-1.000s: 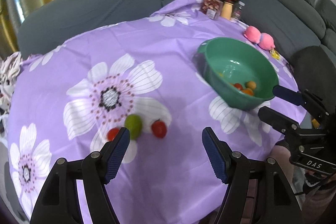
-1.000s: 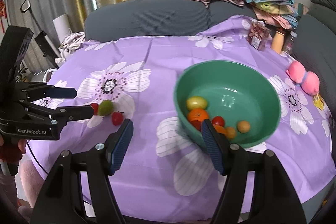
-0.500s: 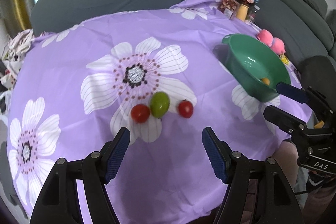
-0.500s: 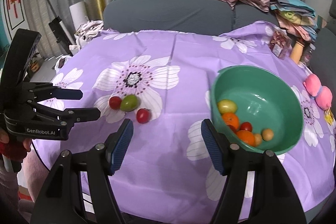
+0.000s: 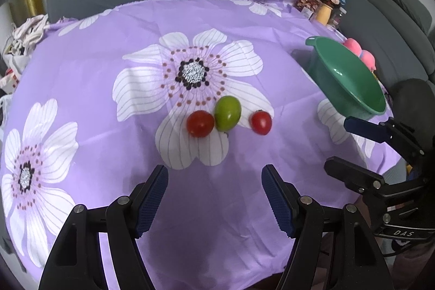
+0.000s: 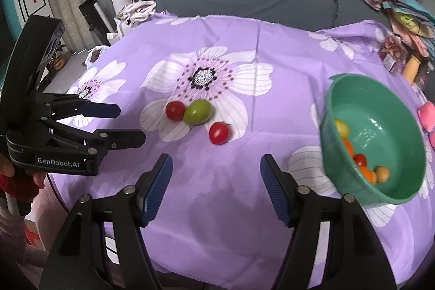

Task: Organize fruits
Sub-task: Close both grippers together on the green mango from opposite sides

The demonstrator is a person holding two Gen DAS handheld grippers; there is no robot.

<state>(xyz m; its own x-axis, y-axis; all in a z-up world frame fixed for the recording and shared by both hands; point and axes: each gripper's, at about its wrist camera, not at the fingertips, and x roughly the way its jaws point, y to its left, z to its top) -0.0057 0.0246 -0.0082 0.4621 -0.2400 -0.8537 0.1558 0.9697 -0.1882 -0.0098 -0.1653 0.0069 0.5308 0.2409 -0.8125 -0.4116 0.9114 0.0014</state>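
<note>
both tongs have swung away from the green bowl toward the three fruits still on the purple bench. the left tongs and right tongs are spread wide and hold nothing. a red tomato touches the green fruit; another tomato sits just beside. a pick-up looks to come next.

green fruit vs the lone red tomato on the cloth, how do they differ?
Colour: the green fruit is yellow-green, the lone tomato is red. Shape and size: the green fruit is oval and larger, the lone tomato rounder and smaller. Contact: the green fruit touches the other tomato, the lone tomato lies apart. Both are glossy and sit on the cloth, outside the bowl.
</note>
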